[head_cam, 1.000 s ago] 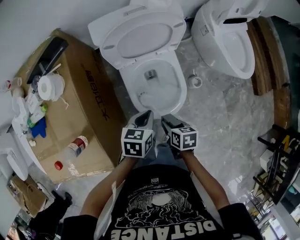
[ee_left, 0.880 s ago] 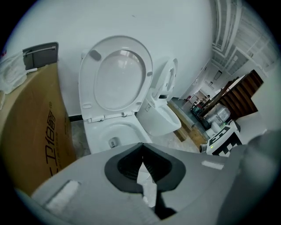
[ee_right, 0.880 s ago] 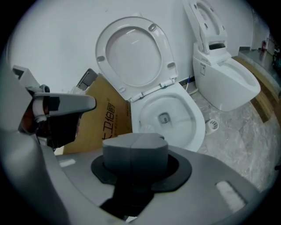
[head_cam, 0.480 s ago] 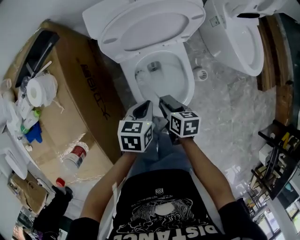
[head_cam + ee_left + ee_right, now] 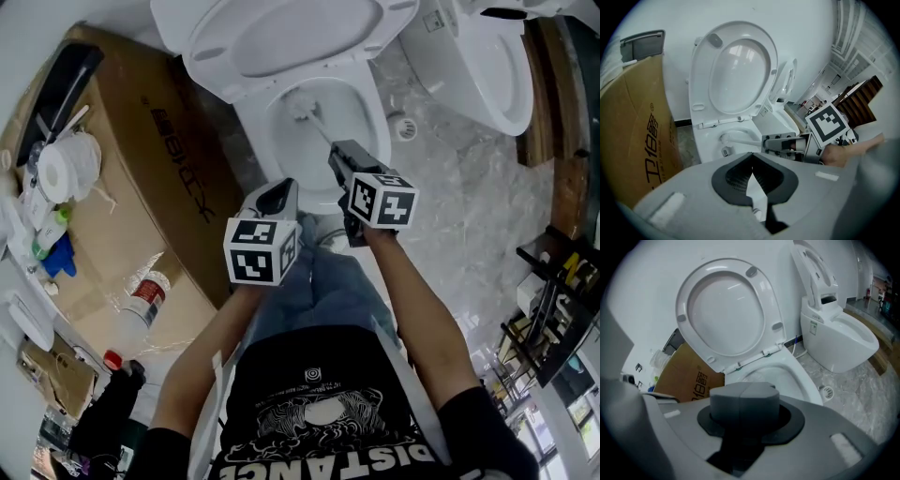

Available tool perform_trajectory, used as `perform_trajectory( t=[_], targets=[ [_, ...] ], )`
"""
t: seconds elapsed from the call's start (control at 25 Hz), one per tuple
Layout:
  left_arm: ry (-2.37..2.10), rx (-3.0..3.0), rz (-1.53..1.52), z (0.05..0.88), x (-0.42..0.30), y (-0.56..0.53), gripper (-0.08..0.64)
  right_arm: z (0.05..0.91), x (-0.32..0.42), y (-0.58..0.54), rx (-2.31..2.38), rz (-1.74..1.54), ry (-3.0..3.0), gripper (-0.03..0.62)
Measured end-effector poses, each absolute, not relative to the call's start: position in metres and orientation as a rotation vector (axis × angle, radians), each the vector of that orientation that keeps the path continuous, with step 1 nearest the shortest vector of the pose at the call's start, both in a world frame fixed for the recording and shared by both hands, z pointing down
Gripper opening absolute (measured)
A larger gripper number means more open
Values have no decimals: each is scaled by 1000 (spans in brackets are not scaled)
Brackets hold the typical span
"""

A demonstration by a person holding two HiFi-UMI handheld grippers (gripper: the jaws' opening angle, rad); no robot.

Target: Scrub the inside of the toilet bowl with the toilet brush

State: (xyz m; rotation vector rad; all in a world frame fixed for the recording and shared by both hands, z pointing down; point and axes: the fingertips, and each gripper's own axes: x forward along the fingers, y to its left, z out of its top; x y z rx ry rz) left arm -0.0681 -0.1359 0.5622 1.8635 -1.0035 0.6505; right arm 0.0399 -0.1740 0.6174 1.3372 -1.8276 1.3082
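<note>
The white toilet bowl [image 5: 349, 112] stands open, its seat and lid [image 5: 300, 37] raised. My right gripper [image 5: 336, 150] reaches over the bowl's front rim, shut on the toilet brush [image 5: 315, 127]. The white handle runs forward and the brush head lies deep in the bowl. From the left gripper view the brush [image 5: 743, 138] sticks out of the right gripper [image 5: 780, 143] into the bowl [image 5: 708, 140]. My left gripper [image 5: 281, 192] hangs shut and empty just short of the rim, left of the right one. In the right gripper view the jaws [image 5: 744, 399] hide the brush.
A large cardboard box [image 5: 122, 187] stands close on the toilet's left, with a toilet roll [image 5: 66, 164] and small bottles on it. A second white toilet [image 5: 487, 66] stands at the right, and a floor drain [image 5: 405, 127] lies between them. A rack [image 5: 553, 319] lines the right edge.
My right gripper has pushed forward over the bowl's front rim with the brush. The left gripper has dropped back towards the person's legs. The head camera has shifted nearer the toilet.
</note>
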Motion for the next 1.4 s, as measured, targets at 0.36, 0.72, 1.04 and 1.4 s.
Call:
perform_trajectory(
  t=[0.36, 0.72, 1.04, 1.4],
  targets=[
    [-967, 1891, 678, 564, -57, -129, -2, 608, 114, -167, 1524, 1283, -1726, 149],
    [-950, 1910, 701, 566, -37, -121, -2, 606, 146, -97, 1531, 1334, -1636, 149],
    [-940, 1925, 702, 561, -19, -104, -2, 606, 150, -24, 1444, 1387, -1582, 149],
    [-940, 1912, 701, 559, -10, -81, -2, 602, 111, 12, 1330, 1489, -1623, 149]
  ],
)
